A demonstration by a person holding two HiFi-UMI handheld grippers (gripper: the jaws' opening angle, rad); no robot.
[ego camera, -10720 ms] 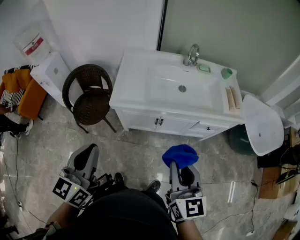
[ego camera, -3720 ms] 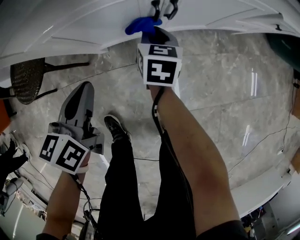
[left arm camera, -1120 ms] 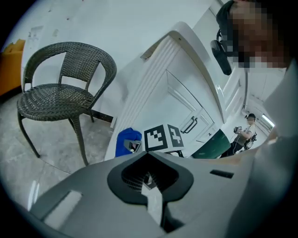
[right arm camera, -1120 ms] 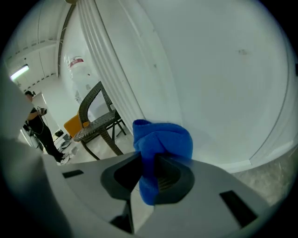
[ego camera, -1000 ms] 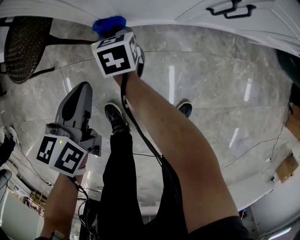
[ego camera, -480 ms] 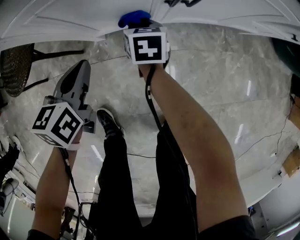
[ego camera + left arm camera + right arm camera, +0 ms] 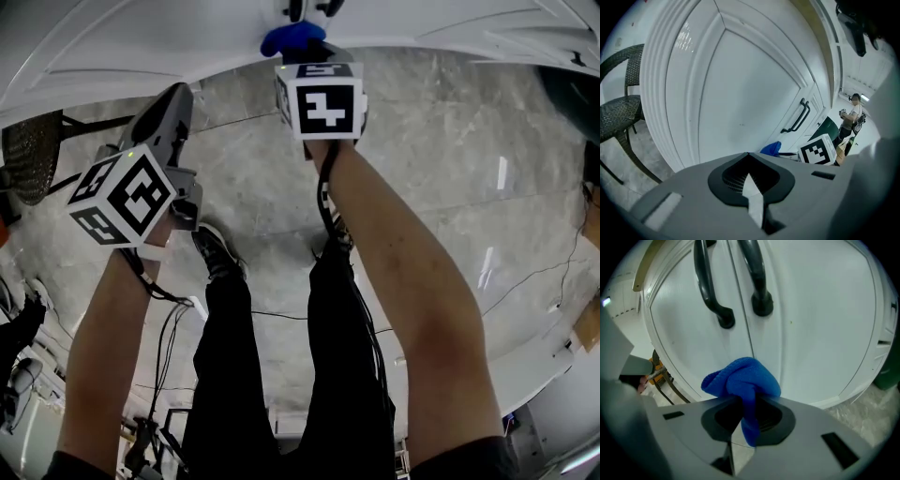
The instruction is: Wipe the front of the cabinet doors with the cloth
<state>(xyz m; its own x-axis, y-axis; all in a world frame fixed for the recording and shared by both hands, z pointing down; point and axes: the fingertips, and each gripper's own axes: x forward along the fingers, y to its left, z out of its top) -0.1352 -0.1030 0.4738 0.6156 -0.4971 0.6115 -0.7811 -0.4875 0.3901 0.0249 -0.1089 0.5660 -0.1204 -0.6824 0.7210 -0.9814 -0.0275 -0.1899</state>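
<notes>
The right gripper (image 7: 744,416) has its jaws clamped on the blue cloth (image 7: 742,378), which bunches out ahead of them right at the seam between the two white cabinet doors (image 7: 815,329), just below the pair of dark handles (image 7: 711,289); I can't quite tell whether it is touching the panel. The left gripper (image 7: 751,180) hangs off to the side with its jaws together and nothing between them, facing the left door. A dark wicker chair (image 7: 618,110) stands beside the cabinet on the marble floor (image 7: 450,178).
</notes>
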